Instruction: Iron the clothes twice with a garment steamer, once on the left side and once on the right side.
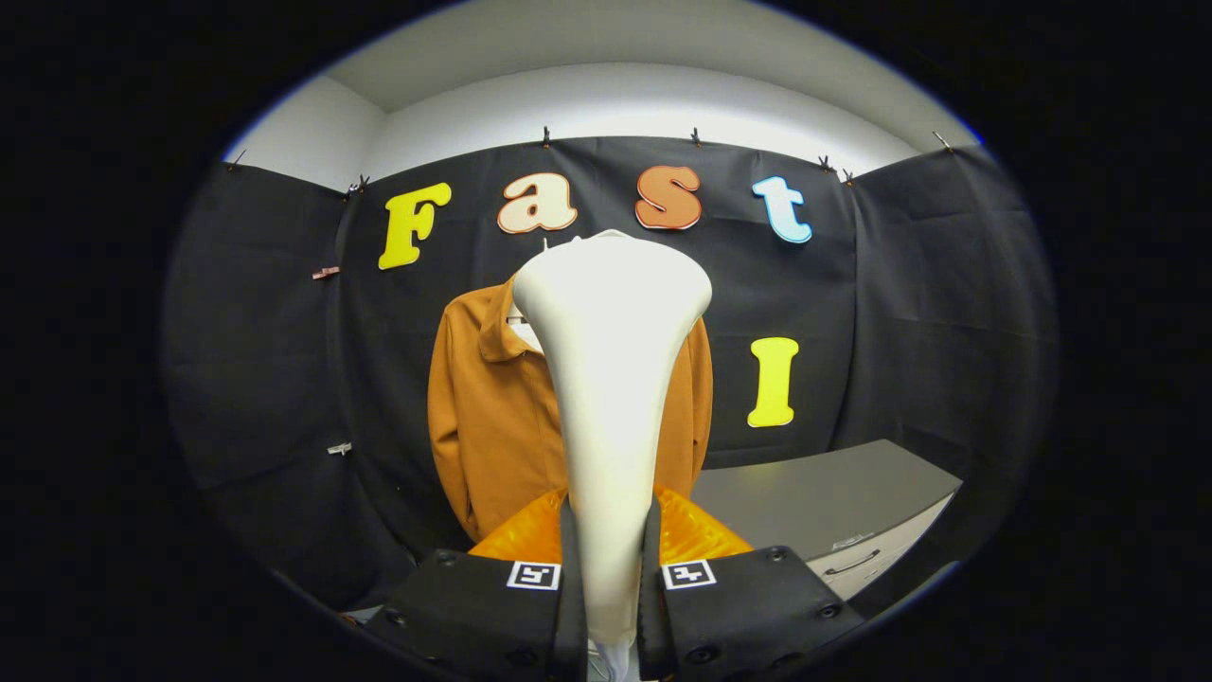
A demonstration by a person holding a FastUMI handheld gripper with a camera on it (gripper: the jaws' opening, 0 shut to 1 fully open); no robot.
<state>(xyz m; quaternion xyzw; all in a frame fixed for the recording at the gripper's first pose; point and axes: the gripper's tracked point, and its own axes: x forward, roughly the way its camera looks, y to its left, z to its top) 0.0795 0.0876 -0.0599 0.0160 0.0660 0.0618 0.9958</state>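
My gripper (611,568) is shut on the white garment steamer (611,369), both fingers pressing its narrow handle. The steamer stands upright between the fingers and widens into a broad head at the top. Beyond it, an orange-brown collared jacket (492,417) hangs on the black cloth wall. The steamer's head covers the jacket's middle and most of its right half, and a gap separates the two. An orange translucent part (696,530) of the steamer's base shows just behind the fingers.
A grey cabinet (833,497) with a handled drawer stands to the right of the jacket, below the cloth wall. Small clips pin the cloth to the left of the jacket.
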